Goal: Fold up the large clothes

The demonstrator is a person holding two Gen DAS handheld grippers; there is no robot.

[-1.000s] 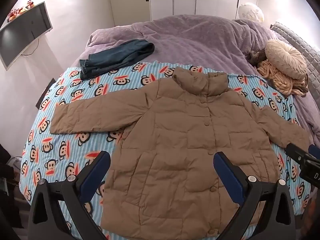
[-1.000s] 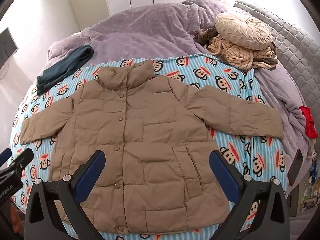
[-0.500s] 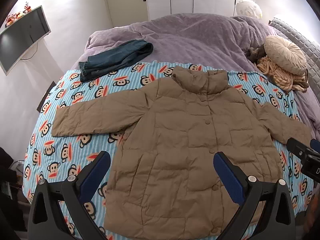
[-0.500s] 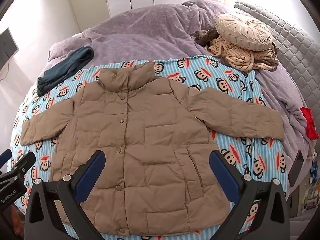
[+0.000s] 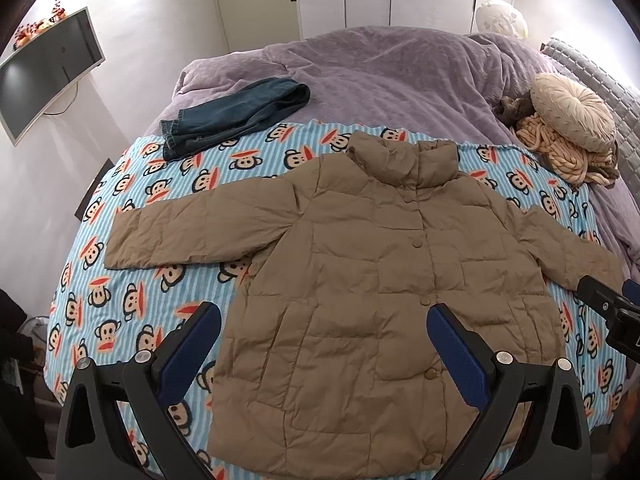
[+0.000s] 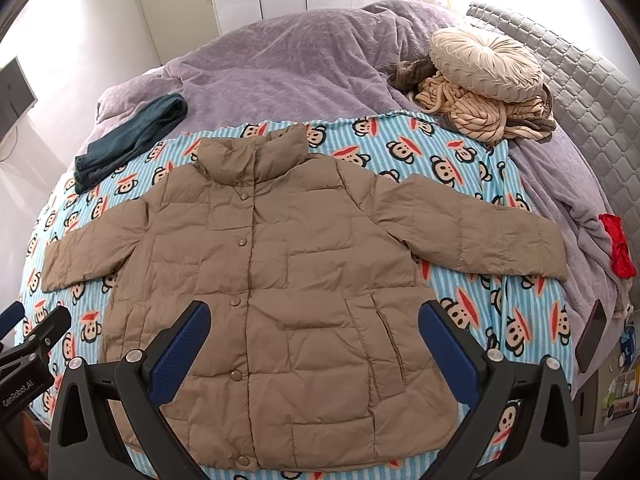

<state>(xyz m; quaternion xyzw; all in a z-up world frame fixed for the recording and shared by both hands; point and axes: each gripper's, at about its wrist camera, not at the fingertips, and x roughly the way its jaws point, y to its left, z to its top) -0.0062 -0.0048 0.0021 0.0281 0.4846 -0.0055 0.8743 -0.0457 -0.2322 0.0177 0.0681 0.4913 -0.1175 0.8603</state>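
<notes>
Fuzzy purple blanket (image 5: 400, 76) covers the bed. Over its near half, a striped blue sheet (image 5: 120, 280) printed with monkey faces. Your quilted tan jacket (image 5: 360, 300) lies flat on the sheet, snapped shut, sleeves out, collar up. Folded jeans (image 5: 236, 114) at the sheet's far edge. Your left gripper (image 5: 324, 344) and right gripper (image 6: 314, 340) hover above the hem, blue ribbed pads spread wide, empty.

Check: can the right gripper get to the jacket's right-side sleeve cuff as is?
Probably yes. The right gripper is open above the jacket, and the sleeve lies flat on the monkey-print blanket with nothing on it.
</notes>
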